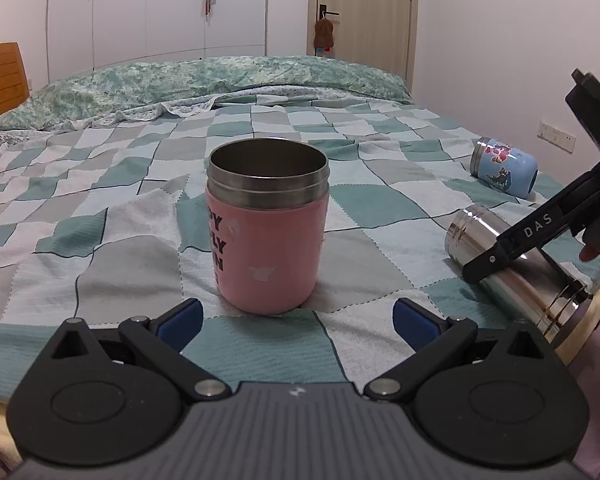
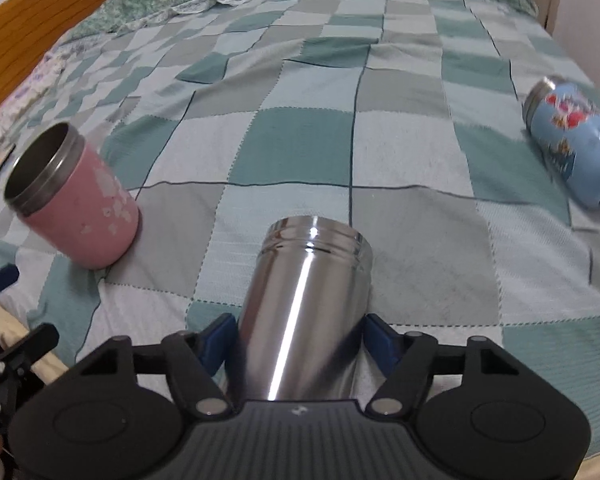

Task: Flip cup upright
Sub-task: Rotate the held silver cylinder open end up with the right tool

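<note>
A pink cup (image 1: 267, 227) with a steel rim stands upright on the checked bedspread, just ahead of my open, empty left gripper (image 1: 298, 322). It also shows at the left of the right wrist view (image 2: 74, 196). A shiny steel cup (image 2: 306, 308) lies on its side with its mouth pointing away. My right gripper (image 2: 300, 344) has its blue pads (image 2: 219, 342) against both sides of the cup's body. In the left wrist view the steel cup (image 1: 512, 264) lies at the right under the right gripper's black arm (image 1: 528, 236).
A light blue printed cup (image 1: 504, 168) lies on its side at the far right of the bed; it also shows in the right wrist view (image 2: 576, 144). A green duvet (image 1: 204, 80) is bunched at the back. A wooden headboard (image 2: 32, 24) stands at the left.
</note>
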The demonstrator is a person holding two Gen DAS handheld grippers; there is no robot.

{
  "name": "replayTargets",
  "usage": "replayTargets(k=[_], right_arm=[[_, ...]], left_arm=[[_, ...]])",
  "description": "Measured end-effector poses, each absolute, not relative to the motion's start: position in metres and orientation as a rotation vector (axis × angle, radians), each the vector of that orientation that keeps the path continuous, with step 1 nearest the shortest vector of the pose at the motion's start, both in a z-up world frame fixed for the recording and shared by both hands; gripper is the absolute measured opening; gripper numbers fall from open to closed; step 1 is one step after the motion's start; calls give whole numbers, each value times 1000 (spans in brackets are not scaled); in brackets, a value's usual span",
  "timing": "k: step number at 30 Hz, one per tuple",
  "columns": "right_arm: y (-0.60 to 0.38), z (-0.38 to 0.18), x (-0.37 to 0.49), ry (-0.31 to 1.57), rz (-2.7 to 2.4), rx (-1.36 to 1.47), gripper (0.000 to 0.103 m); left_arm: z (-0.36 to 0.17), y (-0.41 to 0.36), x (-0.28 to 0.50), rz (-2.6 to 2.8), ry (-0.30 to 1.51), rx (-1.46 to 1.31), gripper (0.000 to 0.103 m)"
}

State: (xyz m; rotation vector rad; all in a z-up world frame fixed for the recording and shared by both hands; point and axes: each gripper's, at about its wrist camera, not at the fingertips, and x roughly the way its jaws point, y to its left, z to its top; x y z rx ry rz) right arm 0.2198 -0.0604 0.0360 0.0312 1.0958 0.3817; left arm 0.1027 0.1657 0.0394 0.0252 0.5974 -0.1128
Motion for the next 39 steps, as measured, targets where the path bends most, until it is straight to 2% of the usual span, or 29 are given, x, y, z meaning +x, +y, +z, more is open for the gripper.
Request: replayTargets(k=[15, 23, 32, 39], right_arm=[[-90, 37, 204, 995, 479, 209, 63], [-108, 64, 174, 746, 591, 271, 62], [-77, 101, 162, 421, 601, 121, 61], [-28, 93, 170, 272, 566, -31, 61]], left_arm=[[43, 168, 100, -123, 580, -4, 103], [53, 169, 98, -130, 554, -28, 103], [62, 170, 101, -109, 530, -33, 103], [61, 175, 103, -85, 530, -39, 103]])
